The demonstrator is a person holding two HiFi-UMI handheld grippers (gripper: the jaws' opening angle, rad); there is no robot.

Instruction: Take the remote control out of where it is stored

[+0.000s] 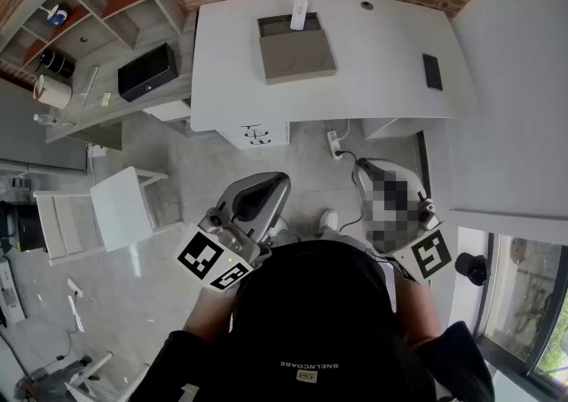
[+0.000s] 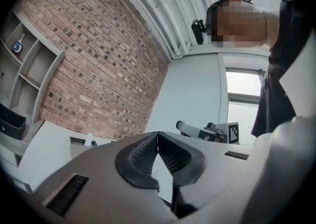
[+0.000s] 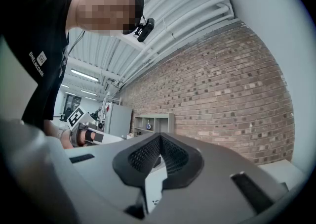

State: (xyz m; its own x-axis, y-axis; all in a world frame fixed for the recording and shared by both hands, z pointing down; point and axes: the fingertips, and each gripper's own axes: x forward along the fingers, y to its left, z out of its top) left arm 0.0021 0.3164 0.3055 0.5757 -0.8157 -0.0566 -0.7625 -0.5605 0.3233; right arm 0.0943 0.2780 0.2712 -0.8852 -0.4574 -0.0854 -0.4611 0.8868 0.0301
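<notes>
A white remote control (image 1: 299, 14) stands upright in the back slot of a grey-brown box (image 1: 295, 54) on the white table (image 1: 231, 54); it shows small and far off as the remote (image 2: 89, 140) in the left gripper view. Both grippers are held close to the person's body, well short of the table. My left gripper (image 1: 269, 182) is shut, its ribbed pads meeting with nothing between them (image 2: 158, 135). My right gripper (image 1: 371, 168), partly under a mosaic patch, is also shut and empty (image 3: 160, 138).
A flat black item (image 1: 432, 71) lies on the table's right side. Grey shelving (image 1: 84, 27) with a black box (image 1: 146, 71) stands at the left. A white chair (image 1: 106, 209) sits on the floor left, and a power strip (image 1: 335, 143) lies under the table edge.
</notes>
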